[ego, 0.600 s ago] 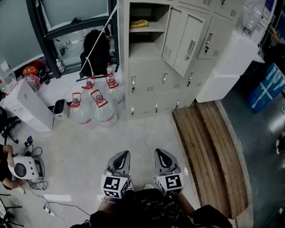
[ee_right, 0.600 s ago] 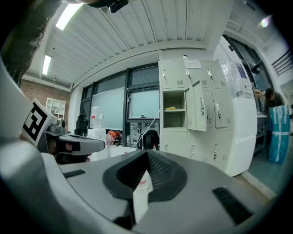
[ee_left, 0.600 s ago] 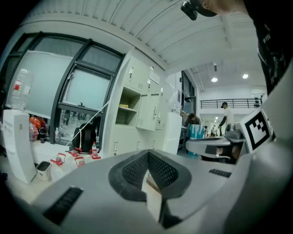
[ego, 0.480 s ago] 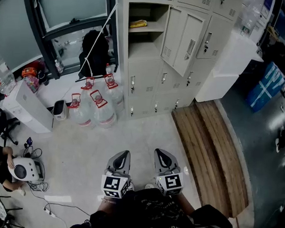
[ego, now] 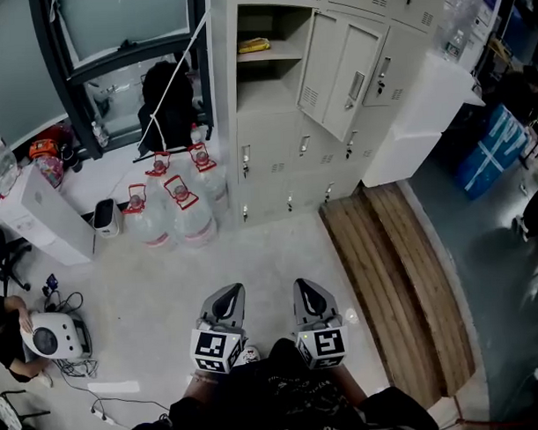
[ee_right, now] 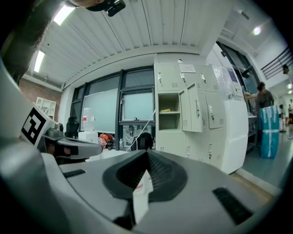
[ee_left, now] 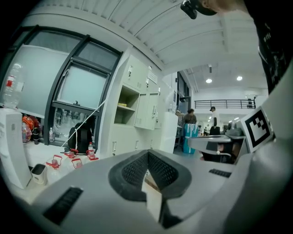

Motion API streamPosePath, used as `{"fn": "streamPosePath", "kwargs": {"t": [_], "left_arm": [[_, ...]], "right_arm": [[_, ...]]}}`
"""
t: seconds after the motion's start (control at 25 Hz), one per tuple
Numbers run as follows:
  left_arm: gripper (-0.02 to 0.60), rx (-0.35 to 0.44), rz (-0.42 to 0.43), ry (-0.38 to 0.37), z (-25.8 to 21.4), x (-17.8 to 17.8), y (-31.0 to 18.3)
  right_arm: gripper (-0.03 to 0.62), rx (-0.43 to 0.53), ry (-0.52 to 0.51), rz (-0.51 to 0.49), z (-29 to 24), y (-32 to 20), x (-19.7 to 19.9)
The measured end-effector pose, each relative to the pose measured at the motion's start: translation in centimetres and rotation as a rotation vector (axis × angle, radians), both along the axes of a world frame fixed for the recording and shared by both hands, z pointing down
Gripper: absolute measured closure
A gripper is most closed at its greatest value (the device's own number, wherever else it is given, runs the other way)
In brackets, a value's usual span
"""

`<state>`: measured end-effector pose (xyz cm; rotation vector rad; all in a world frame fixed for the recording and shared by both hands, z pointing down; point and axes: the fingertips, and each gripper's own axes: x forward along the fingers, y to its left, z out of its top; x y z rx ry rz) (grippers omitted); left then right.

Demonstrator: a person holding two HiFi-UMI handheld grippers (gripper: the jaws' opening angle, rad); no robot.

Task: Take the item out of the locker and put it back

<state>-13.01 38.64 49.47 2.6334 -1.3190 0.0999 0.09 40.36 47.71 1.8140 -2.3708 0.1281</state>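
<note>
1. two grippers are showing low in the head view, the left gripper and the right gripper, held side by side and just apart over the pale floor.
2. the locker bank is standing well ahead of them. one door is hanging open, and the yellow item is lying on the upper shelf of the open compartment.
3. water jugs with red handles are sitting on the floor left of the lockers, a black bag is leaning behind them, and a wooden platform is running along the right.
4. in the left gripper view, the left gripper is pointing across the room with its fingers clenched together. only a small pale tab is showing at the seam, and i cannot tell whether it belongs to the gripper.
5. the yellow item is resting far off on its shelf in the locker bank, well apart from the fingers.
6. in the right gripper view, the right gripper is also clenched, its fingers meeting with a similar white tab at the seam.
7. the yellow item is lying on the shelf beside the open door, far from this gripper too.
</note>
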Motion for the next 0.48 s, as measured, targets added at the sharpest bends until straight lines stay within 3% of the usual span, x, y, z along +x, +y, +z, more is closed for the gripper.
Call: {"fn": "streamPosePath", "kwargs": {"t": [0.24,0.48], "left_arm": [[0.574,-0.013,-0.022,0.02,0.0,-1.1,-1.0],[0.574,0.007,-0.044,-0.004,0.1,0.0,-4.2]], "right_arm": [[0.591,-0.008,-0.004,-0.011,0.4,-0.8,-0.9],[0.591,0.018,-0.019,-0.052,0.7,-4.8,0.1]]}}
